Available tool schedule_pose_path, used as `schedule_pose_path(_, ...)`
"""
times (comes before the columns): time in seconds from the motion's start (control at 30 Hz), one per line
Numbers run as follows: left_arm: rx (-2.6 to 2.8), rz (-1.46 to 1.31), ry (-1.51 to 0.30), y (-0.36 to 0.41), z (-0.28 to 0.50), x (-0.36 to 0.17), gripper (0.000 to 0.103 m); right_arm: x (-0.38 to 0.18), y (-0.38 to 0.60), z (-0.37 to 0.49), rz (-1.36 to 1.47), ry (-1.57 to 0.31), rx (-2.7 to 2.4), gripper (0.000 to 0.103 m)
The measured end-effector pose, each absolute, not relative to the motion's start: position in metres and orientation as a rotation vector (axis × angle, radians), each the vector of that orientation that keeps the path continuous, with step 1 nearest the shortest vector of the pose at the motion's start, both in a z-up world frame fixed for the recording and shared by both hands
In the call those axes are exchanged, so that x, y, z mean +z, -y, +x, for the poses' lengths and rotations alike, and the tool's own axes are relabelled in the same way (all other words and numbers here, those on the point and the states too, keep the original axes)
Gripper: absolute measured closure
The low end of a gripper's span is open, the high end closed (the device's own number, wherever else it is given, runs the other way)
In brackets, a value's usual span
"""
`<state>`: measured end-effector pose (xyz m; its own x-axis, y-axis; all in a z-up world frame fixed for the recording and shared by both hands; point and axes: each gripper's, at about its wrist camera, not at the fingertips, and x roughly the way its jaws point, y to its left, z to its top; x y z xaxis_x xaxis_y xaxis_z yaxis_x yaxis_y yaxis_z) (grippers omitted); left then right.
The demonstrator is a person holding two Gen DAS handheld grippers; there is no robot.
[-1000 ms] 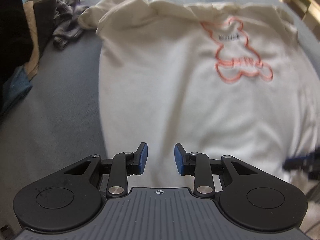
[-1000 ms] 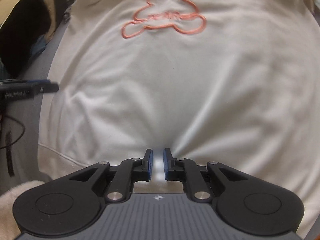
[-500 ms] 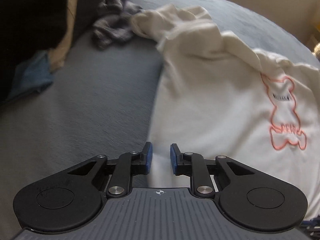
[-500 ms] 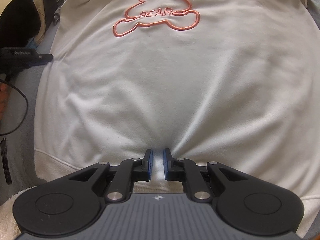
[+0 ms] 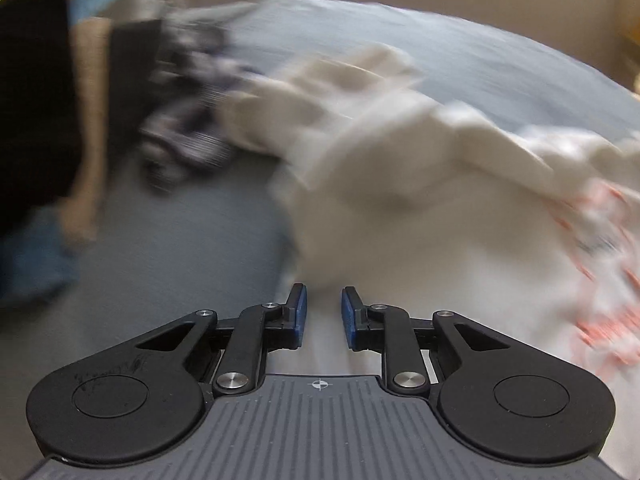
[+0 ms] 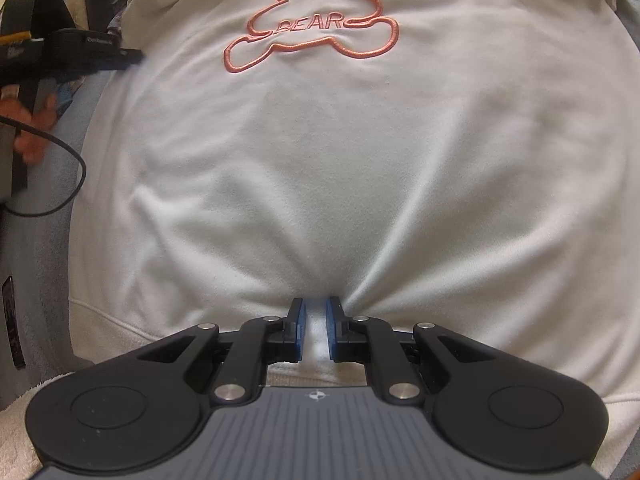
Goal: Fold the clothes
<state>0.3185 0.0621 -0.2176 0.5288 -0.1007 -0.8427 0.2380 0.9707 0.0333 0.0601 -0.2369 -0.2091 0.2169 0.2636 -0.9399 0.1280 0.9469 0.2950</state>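
Where the garment lies: we see the cream sweatshirt (image 6: 340,168) spread front-up on the grey-blue bed (image 5: 168,264), its hem toward us and its long axis running away to the collar.
Key relation: in our judgement the next move turns on the bunched sleeve (image 5: 360,92), which lies ahead of the left hand-held gripper (image 5: 323,312), up and slightly right in its view; that one is the nearer.
Left hand-held gripper: released, its jaws parting a little over the sweatshirt's left edge, cloth below them but not pinched.
Right hand-held gripper (image 6: 314,330): clenched on a pinch of fabric just above the hem, creases fanning out from the pads.
Materials: soft, fleecy, matte knit with a ribbed hem band; the coral bear outline (image 6: 312,20) reads as raised stitching.
Nearby: a dark striped garment (image 5: 188,120) sits beside the sleeve, blurred.
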Motion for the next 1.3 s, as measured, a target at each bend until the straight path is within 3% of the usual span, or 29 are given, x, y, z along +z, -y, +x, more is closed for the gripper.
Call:
schedule_pose_path(0.1,-0.186,0.124,-1.020,-0.077,0.327,-0.209,0.078,-0.211,0.238,0.060,0.362,-1.350,0.092,0.092)
schedule_pose_path(0.33,-0.434,0.154,-0.999,-0.029,0.276,-0.178,0.079,-0.215,0.240,0.059,0.395,-1.345,0.093,0.092)
schedule_pose_path(0.47,-0.541,0.264,-1.033,0.015,0.257,-0.198,0.078,-0.213,0.243,0.052,0.412,-1.331,0.094,0.092)
schedule_pose_path(0.67,-0.293,0.159,-1.077,-0.014,0.308,-0.215,0.078,-0.188,0.260,0.058,0.428,-1.304,0.095,0.092)
schedule_pose_path(0.83,-0.274,0.230,-1.067,-0.018,0.313,-0.218,0.077,-0.156,0.322,0.096,0.485,-1.052,-0.050,0.091)
schedule_pose_path(1.07,-0.223,0.292,-1.043,-0.008,0.307,-0.222,0.078,-0.208,0.407,0.189,0.365,-0.969,-0.210,0.094)
schedule_pose_path(1.3,-0.220,0.329,-1.048,-0.002,0.302,-0.216,0.077,-0.199,0.509,0.150,0.652,-0.866,-0.430,0.092)
